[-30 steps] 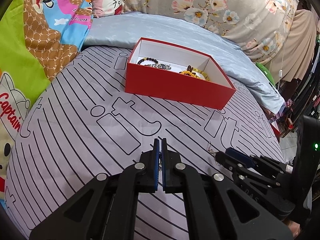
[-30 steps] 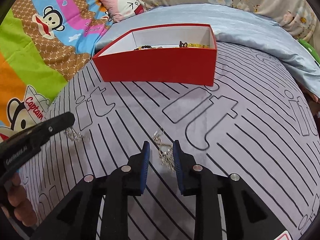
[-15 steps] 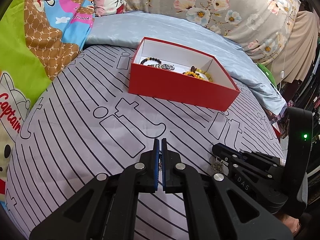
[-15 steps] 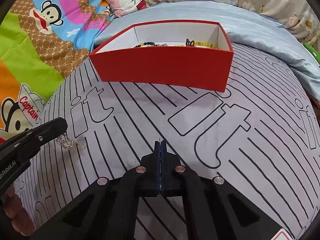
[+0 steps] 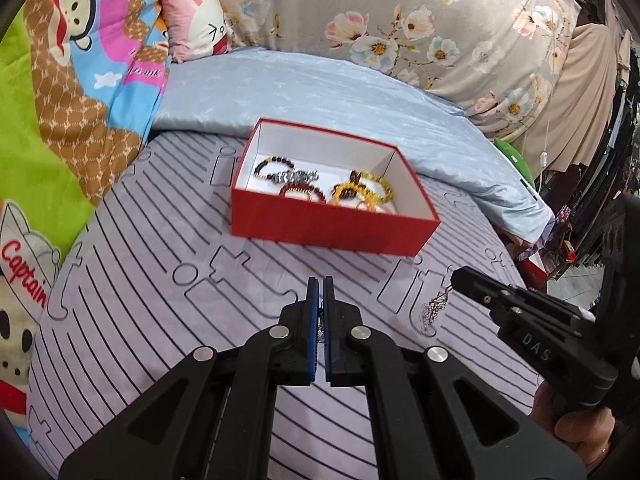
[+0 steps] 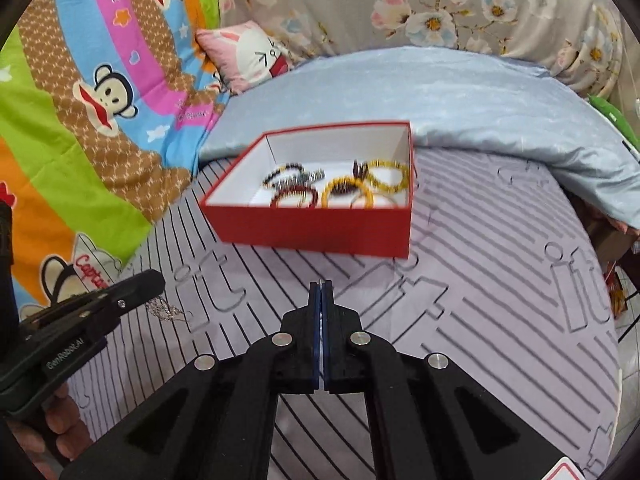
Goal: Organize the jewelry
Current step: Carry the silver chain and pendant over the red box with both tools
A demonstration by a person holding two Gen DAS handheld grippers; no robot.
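Observation:
A red box with a white inside stands on the striped grey bed cover, and several bead bracelets lie in it. My left gripper is shut on a thin silver chain that shows between its blue pads. In the right wrist view that chain dangles below the left gripper. My right gripper is shut. The left wrist view shows a second silver chain hanging from the right gripper's tip. Both grippers hover in front of the box, apart from it.
A light blue quilt lies bunched behind the box. A bright cartoon blanket and a pink pillow are at the left, floral fabric at the back. The bed's edge drops off at the right.
The right gripper's jaws closed on the chain that lay between them. Both grippers rose, lifting the two chains off the bed cover, and the box's inside now shows more.

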